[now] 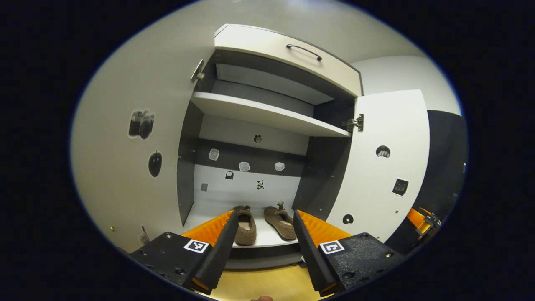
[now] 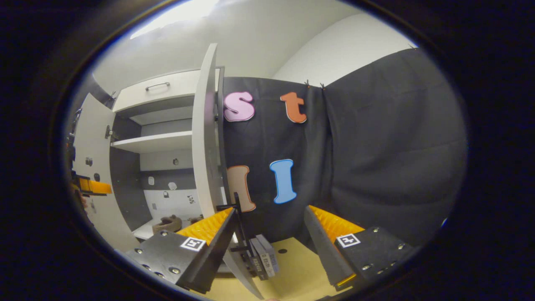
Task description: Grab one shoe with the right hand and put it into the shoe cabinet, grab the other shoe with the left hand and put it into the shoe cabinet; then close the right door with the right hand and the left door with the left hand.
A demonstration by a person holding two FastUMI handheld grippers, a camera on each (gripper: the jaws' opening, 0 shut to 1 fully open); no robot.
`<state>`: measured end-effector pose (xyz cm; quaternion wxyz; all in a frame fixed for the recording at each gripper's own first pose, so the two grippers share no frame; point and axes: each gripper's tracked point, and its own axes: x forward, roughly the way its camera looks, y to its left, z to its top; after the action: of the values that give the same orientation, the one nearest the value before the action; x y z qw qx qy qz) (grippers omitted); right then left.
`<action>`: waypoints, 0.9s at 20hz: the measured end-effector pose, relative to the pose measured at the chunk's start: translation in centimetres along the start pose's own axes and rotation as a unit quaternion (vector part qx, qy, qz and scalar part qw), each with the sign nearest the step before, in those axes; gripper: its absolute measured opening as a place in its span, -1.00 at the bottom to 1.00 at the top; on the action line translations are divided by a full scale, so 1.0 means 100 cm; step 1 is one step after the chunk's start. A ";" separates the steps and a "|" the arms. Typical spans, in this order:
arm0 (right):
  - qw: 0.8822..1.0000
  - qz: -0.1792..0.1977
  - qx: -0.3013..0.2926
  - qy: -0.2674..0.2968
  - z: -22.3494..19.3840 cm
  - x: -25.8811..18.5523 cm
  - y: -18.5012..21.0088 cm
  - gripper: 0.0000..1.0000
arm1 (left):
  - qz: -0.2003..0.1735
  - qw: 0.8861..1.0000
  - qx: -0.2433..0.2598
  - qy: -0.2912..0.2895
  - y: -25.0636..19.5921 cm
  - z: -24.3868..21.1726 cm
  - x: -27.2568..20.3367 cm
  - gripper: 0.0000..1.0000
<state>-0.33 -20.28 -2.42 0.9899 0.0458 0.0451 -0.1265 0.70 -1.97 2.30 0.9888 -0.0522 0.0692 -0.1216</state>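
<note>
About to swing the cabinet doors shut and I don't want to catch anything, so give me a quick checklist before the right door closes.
1. Both shoes inside: left shoe and right shoe lie on the bottom shelf: ok.
2. Shoes behind the shelf's front edge: ok.
3. Left gripper open, holding nothing: ok.
4. Right gripper open, holding nothing: ok.
5. Right gripper touching the right door: cannot tell; the door's edge is beside one finger.
6. Left door fully open, not yet closed: ok.
</note>
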 end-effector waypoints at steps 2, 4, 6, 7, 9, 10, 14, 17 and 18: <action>1.000 0.013 -0.002 0.005 -0.003 0.002 0.006 0.95 | 0.004 1.000 0.016 -0.009 -0.001 0.010 -0.016 0.62; 0.999 0.033 -0.003 0.013 -0.005 0.004 0.009 0.93 | 0.013 0.999 0.036 -0.010 0.002 0.013 -0.032 0.61; 0.998 0.052 0.003 0.022 -0.006 0.004 0.017 0.95 | 0.027 0.998 0.052 -0.014 0.006 0.018 -0.042 0.62; 0.998 0.060 0.002 0.024 -0.006 0.005 0.022 0.96 | 0.032 0.998 0.056 -0.020 0.008 0.022 -0.049 0.62; 0.997 0.075 -0.010 0.023 -0.007 0.004 0.034 0.94 | 0.043 0.997 0.058 -0.033 0.011 0.031 -0.059 0.61; 0.996 0.084 -0.014 0.024 -0.007 0.003 0.041 0.95 | 0.049 0.996 0.062 -0.035 0.014 0.034 -0.063 0.61; 0.991 0.130 -0.006 0.040 -0.011 -0.002 0.072 0.95 | 0.062 0.994 0.071 -0.047 0.014 0.043 -0.071 0.61; 0.986 0.158 -0.002 0.051 -0.015 -0.001 0.094 0.96 | 0.083 0.991 0.083 -0.058 0.028 0.049 -0.080 0.60; 0.984 0.167 -0.001 0.054 -0.016 -0.001 0.102 0.96 | 0.092 0.990 0.085 -0.063 0.033 0.053 -0.086 0.51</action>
<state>2.09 -10.23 -3.18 0.9933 0.0587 0.0899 0.0434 -5.96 3.81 8.15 0.9990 0.0309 0.0010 -0.0321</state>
